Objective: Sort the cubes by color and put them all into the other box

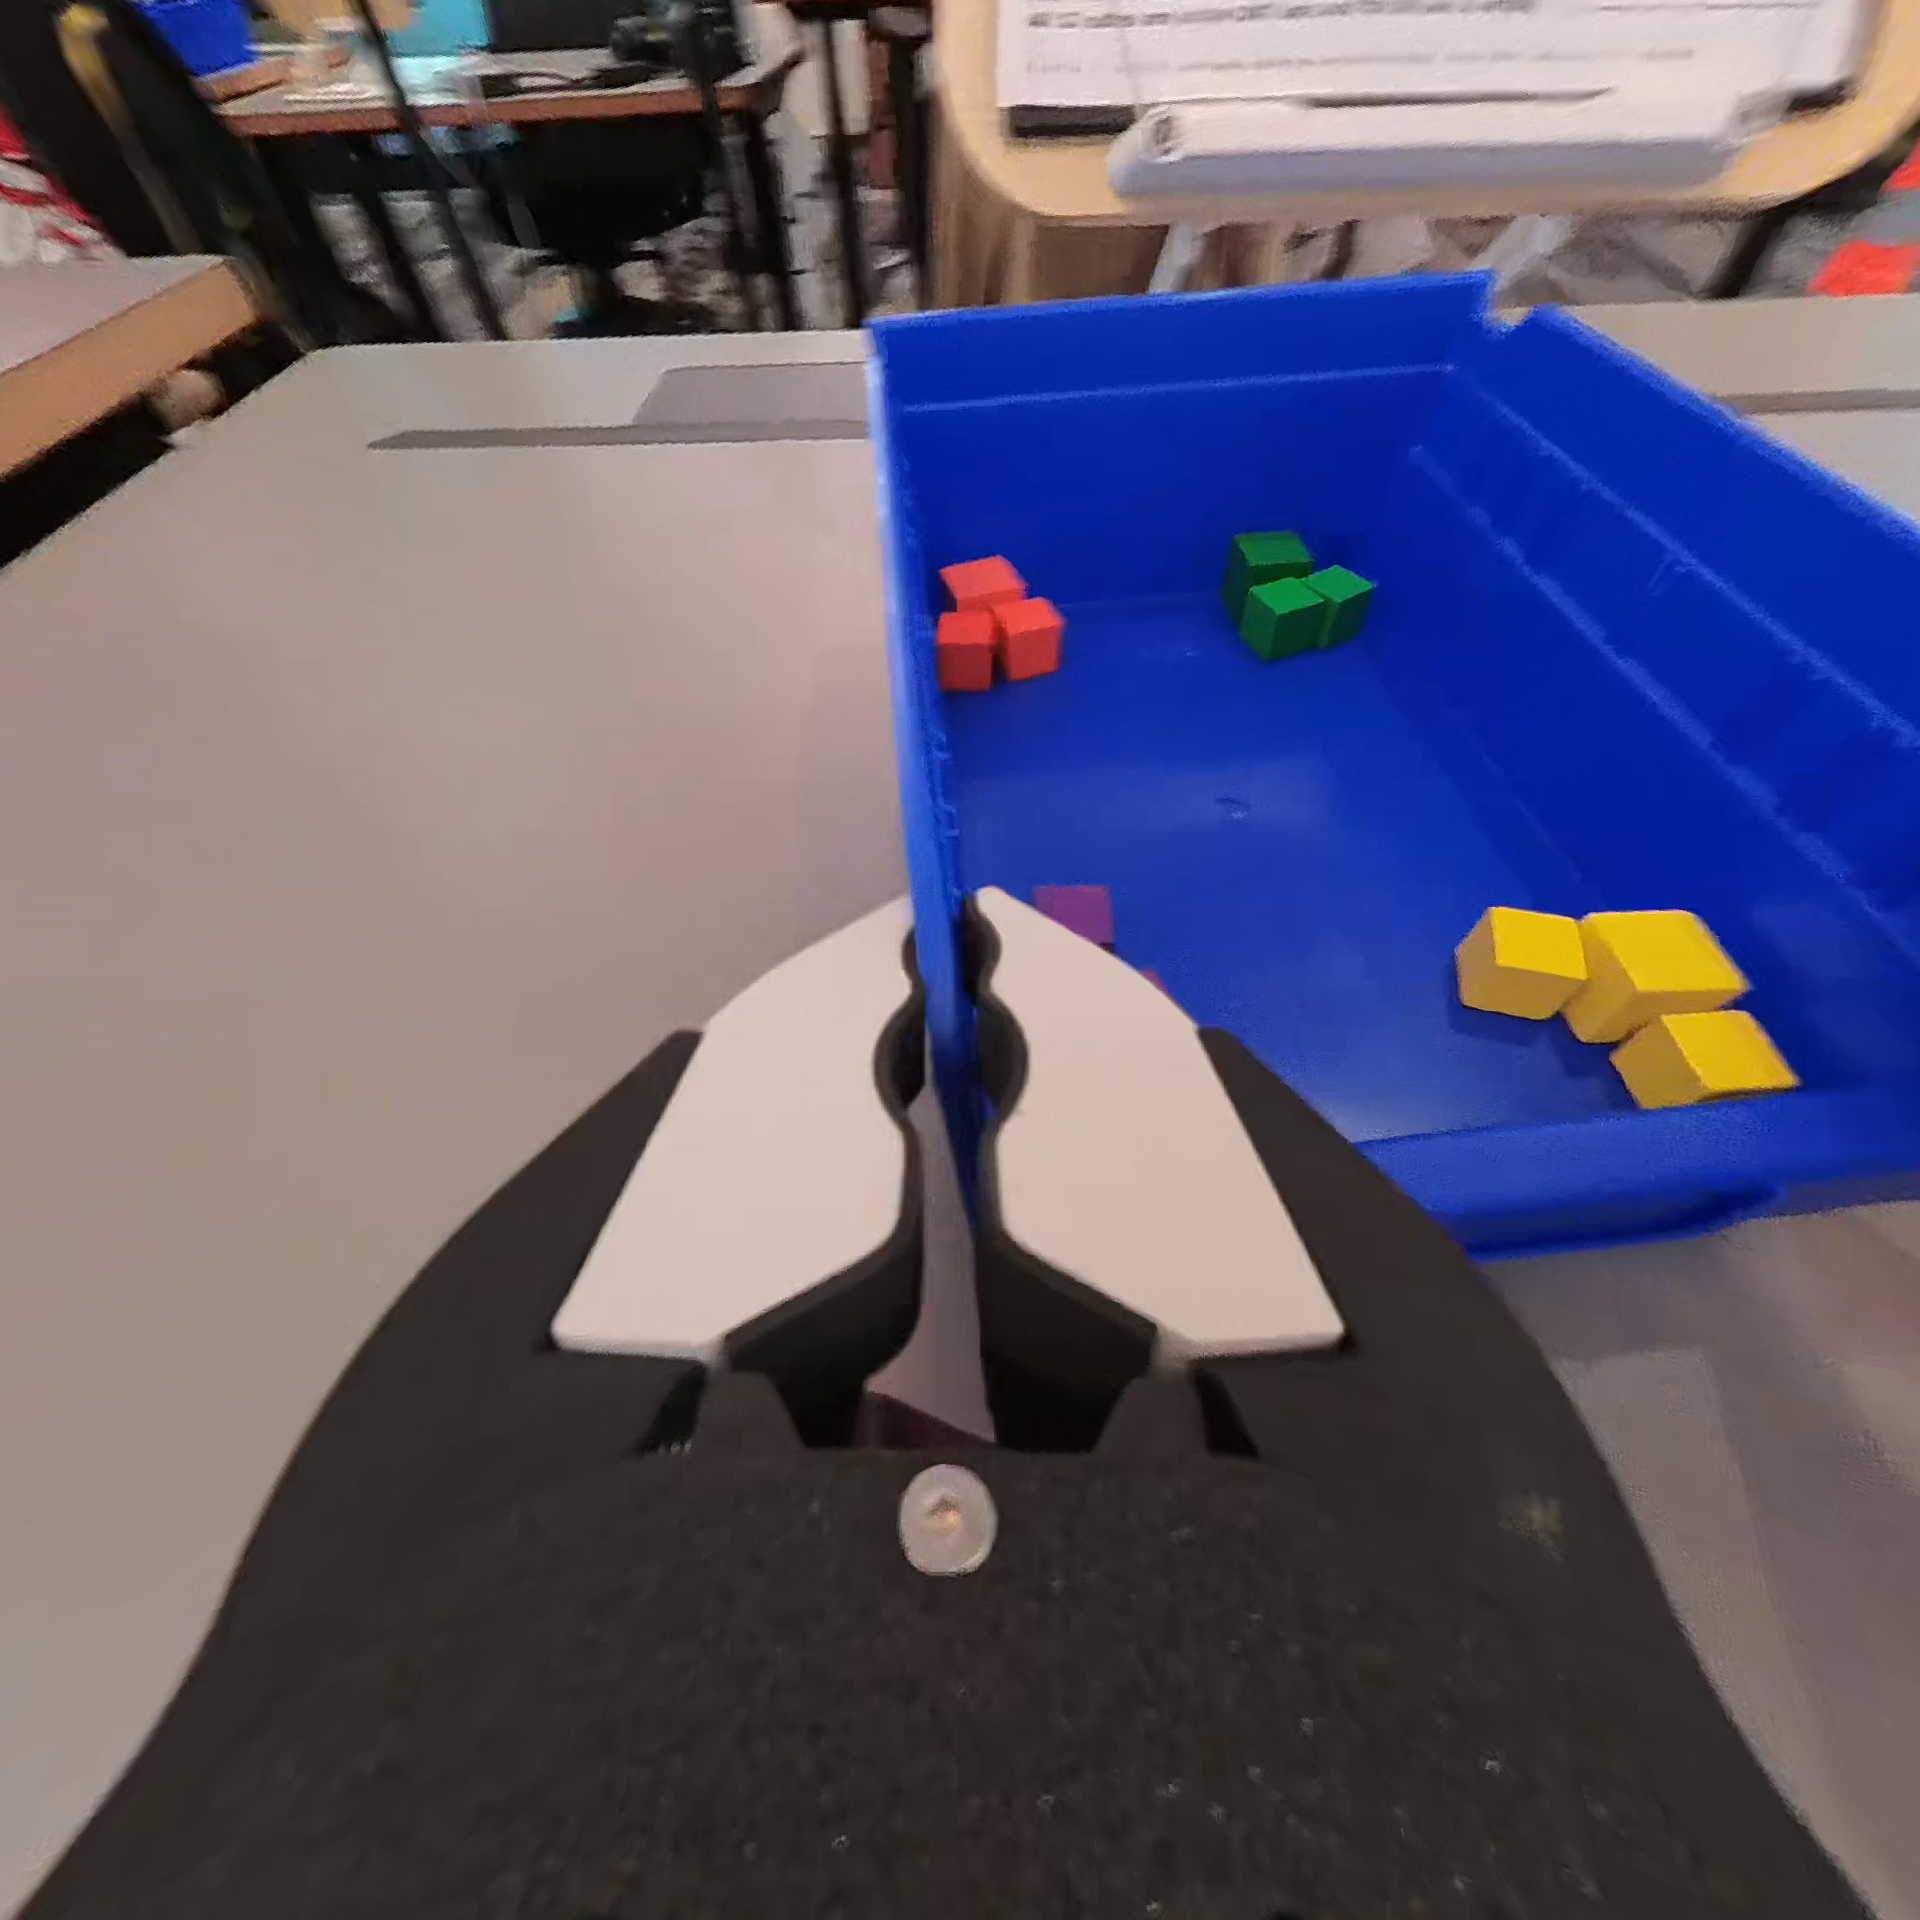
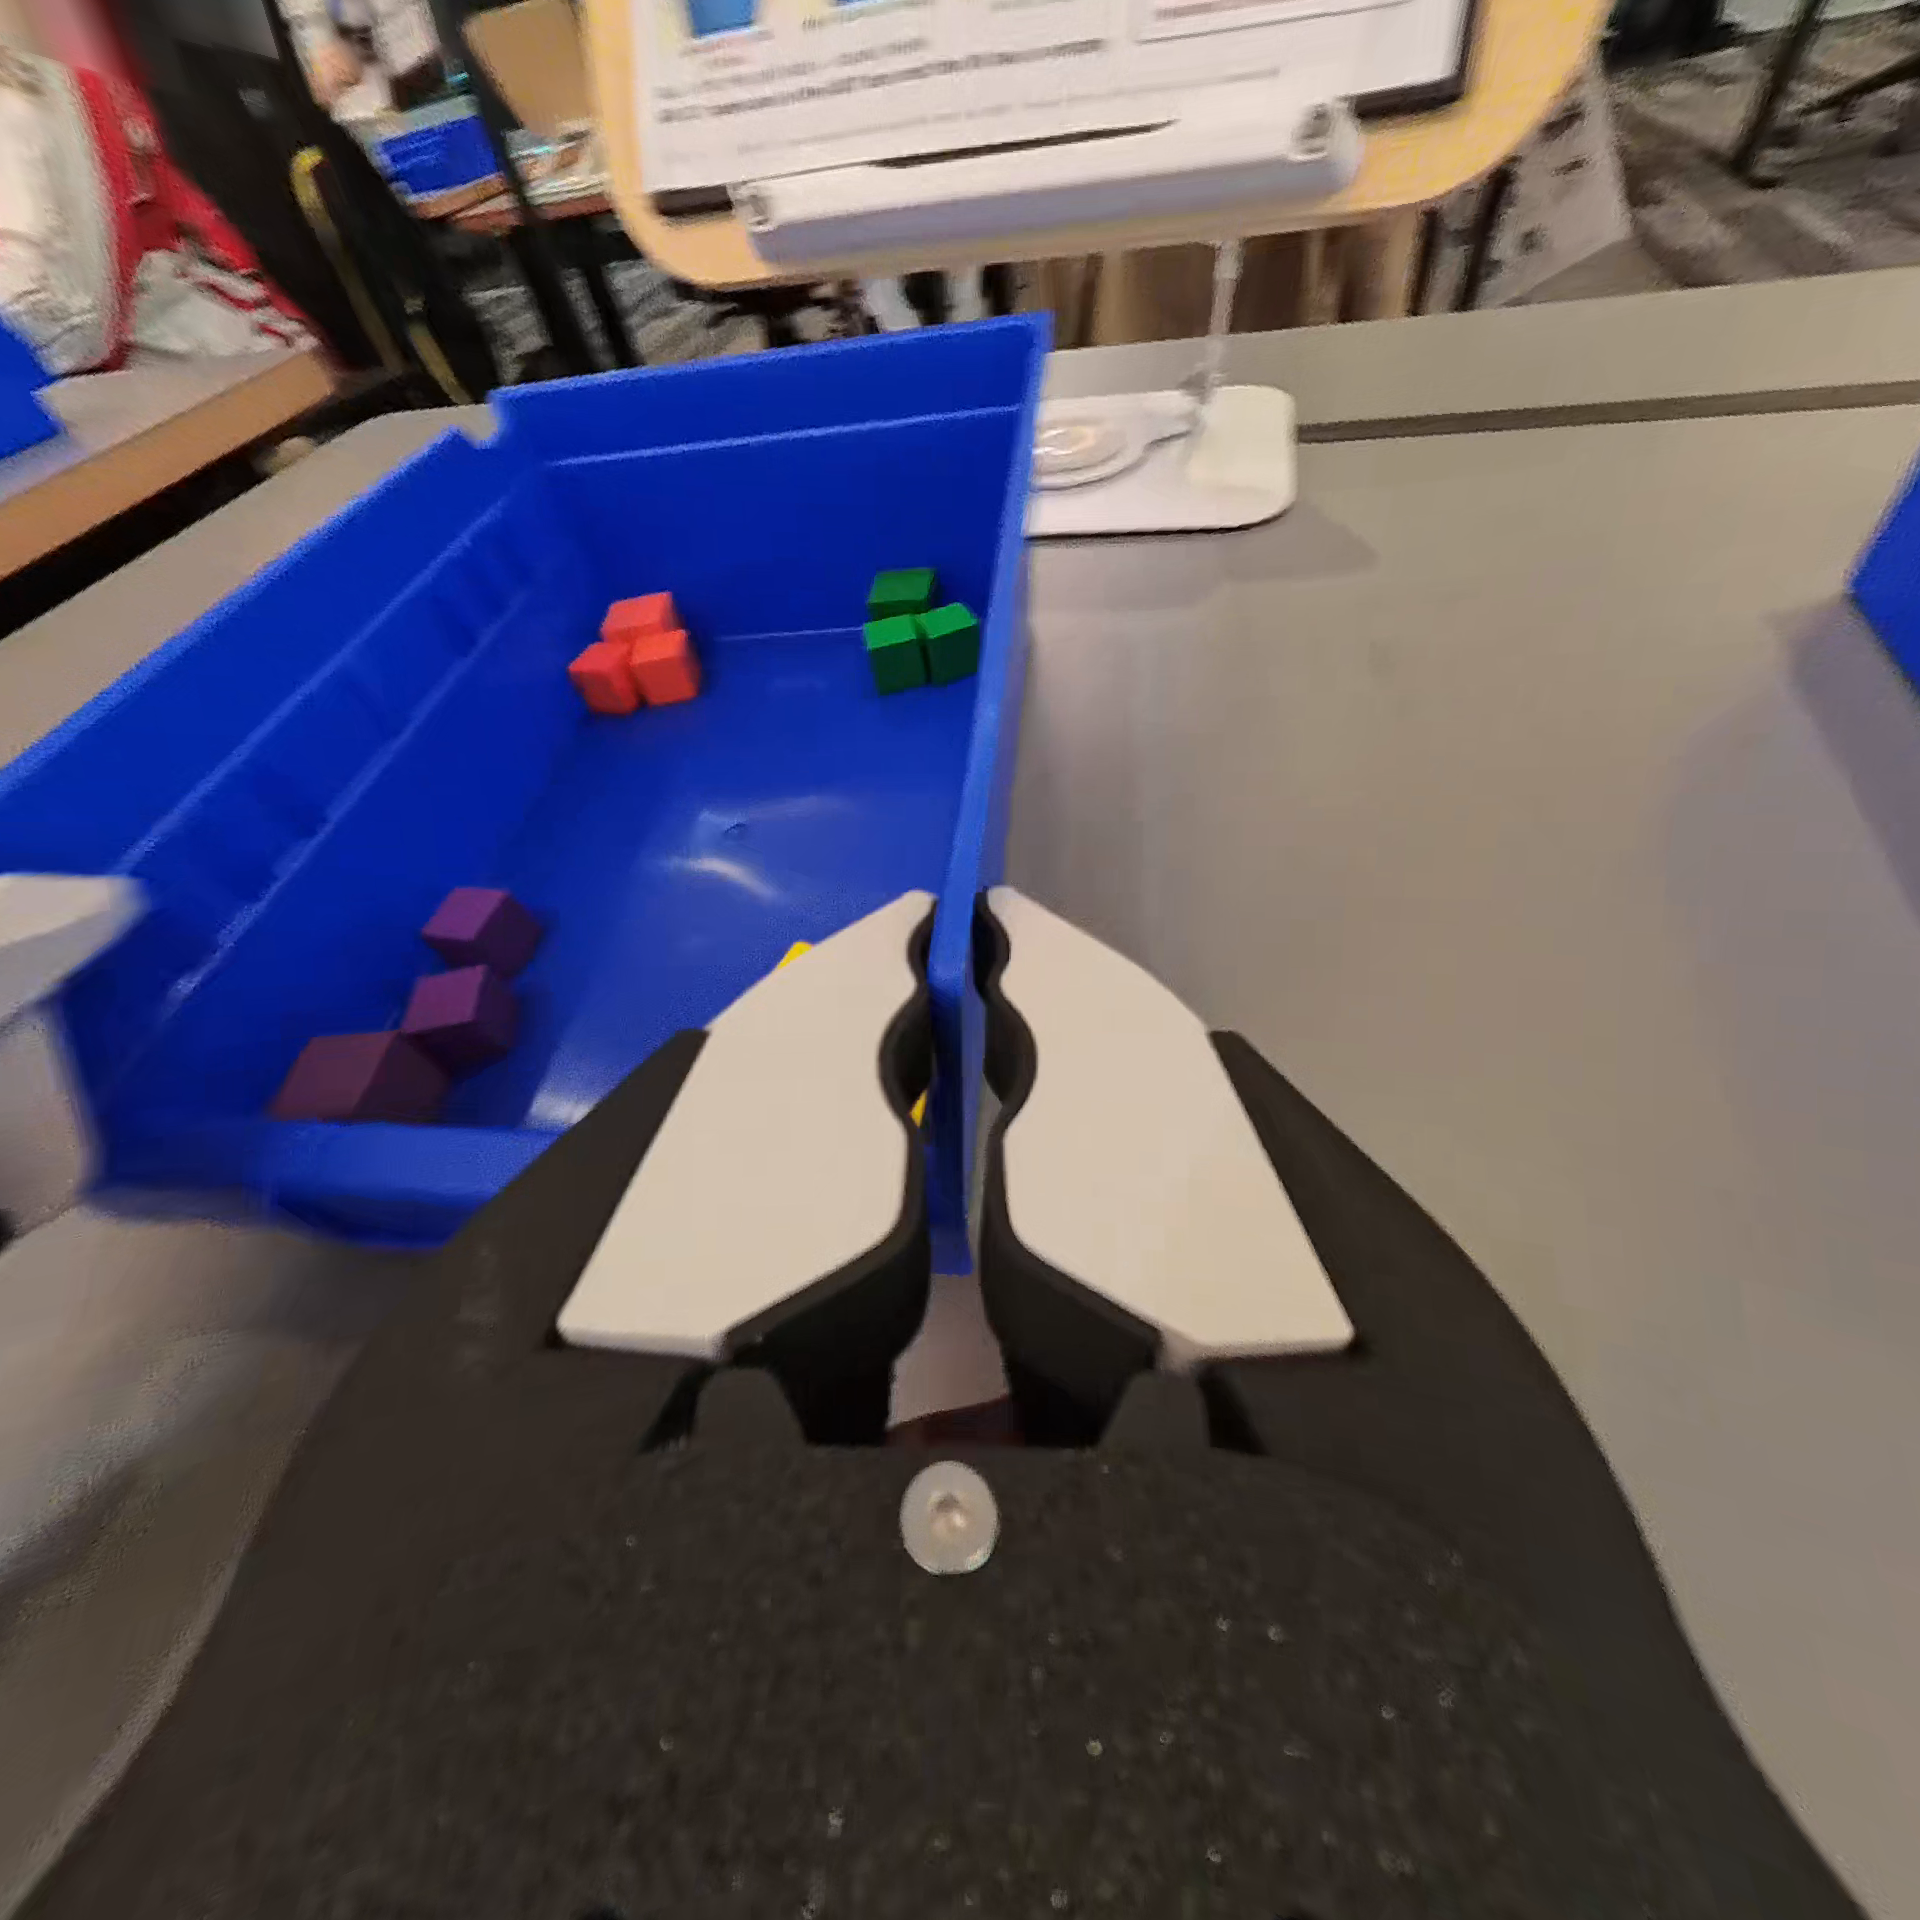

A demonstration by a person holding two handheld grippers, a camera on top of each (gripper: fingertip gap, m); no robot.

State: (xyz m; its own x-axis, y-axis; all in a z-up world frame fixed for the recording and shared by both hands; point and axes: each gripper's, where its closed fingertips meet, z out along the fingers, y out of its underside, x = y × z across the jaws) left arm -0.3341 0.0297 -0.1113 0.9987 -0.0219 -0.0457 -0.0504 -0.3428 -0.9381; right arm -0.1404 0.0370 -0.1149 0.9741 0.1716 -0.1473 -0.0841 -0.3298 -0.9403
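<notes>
A blue box (image 1: pixel 1143 343) stands on the grey table (image 1: pixel 468 727). Inside lie groups of red cubes (image 1: pixel 995 623), green cubes (image 1: pixel 1294 597) and yellow cubes (image 1: pixel 1631 997), with a purple cube (image 1: pixel 1075 912) partly hidden behind my finger. My left gripper (image 1: pixel 951 925) is shut on the box's left side wall (image 1: pixel 920 623). In the right wrist view the same box (image 2: pixel 779 374) holds red cubes (image 2: pixel 636 655), green cubes (image 2: pixel 920 632) and purple cubes (image 2: pixel 436 1013). My right gripper (image 2: pixel 956 920) is shut on the box's right side wall (image 2: pixel 992 727). The left gripper's finger (image 2: pixel 52 925) shows at the left edge.
A second blue box (image 2: pixel 1896 592) is cut off at the right edge. A white stand base (image 2: pixel 1153 468) sits behind the box, carrying a board with papers (image 2: pixel 1039 94). Other tables and clutter stand in the background (image 1: pixel 468 94). The tips of one gripper are about 20 cm away from the tips of the other.
</notes>
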